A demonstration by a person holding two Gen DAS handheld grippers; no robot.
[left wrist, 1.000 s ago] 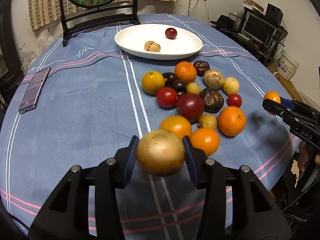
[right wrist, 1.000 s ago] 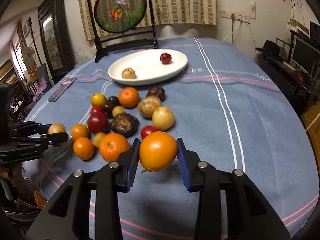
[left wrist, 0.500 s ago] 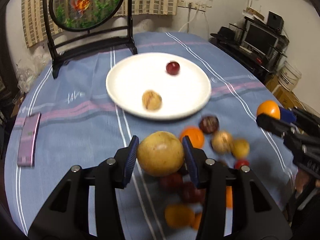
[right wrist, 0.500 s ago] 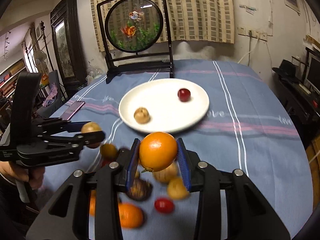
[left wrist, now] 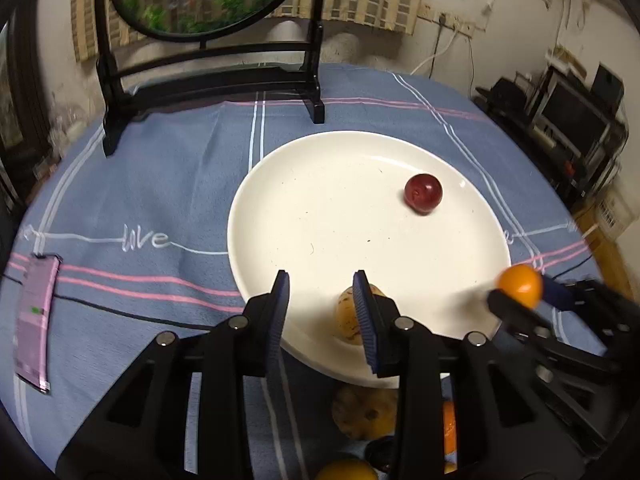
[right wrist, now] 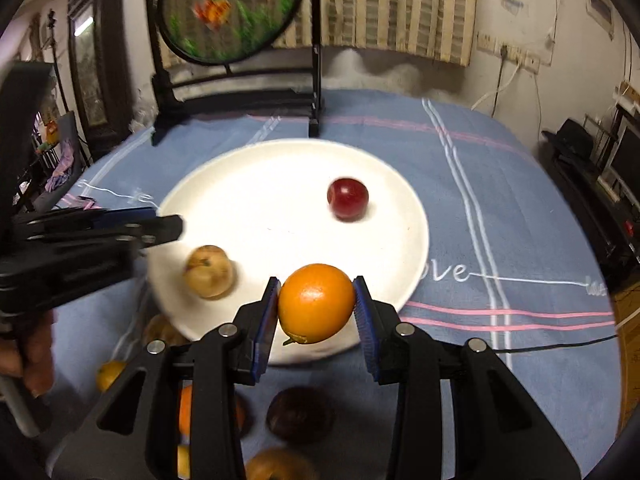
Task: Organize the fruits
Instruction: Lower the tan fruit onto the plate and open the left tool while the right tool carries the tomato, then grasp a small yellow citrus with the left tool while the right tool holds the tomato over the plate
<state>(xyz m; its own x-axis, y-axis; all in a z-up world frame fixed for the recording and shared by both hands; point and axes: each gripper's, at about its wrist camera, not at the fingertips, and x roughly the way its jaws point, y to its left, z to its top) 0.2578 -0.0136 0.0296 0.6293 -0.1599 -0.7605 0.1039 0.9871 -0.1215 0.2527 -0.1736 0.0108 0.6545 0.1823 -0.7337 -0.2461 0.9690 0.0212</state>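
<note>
Left tool (left wrist: 320, 312): jaws standing apart and closing, with nothing between the pads. It hangs over the near rim of the white plate (left wrist: 280, 184). A tan, speckled fruit (left wrist: 348, 316) lies on the plate just beyond the tool's right finger, partly hidden by it and clear of the gap.

Right tool (right wrist: 316, 308): both blue pads pressed against an orange (right wrist: 316, 302), which is carried clear of the surface above the near edge of the plate (right wrist: 248, 184). In the left wrist view the same orange (left wrist: 520, 285) shows at the plate's right rim, held at the tip of the right tool (left wrist: 516, 294).

Plate contents: a red fruit (right wrist: 347, 198) toward the far right side, well apart from the tan fruit (right wrist: 209, 271) at the near left.

Counter: covered with a blue striped cloth (left wrist: 168, 184). Remaining fruits lie on it near the plate's front edge, among them a brown speckled fruit (left wrist: 366, 412) and a dark purple fruit (right wrist: 300, 414). A phone (left wrist: 34, 320) lies at the cloth's left edge. A black-framed round screen (right wrist: 230, 8) stands beyond the plate.

A hand (right wrist: 28, 348) grips the left tool's handle at the left of the right wrist view.
</note>
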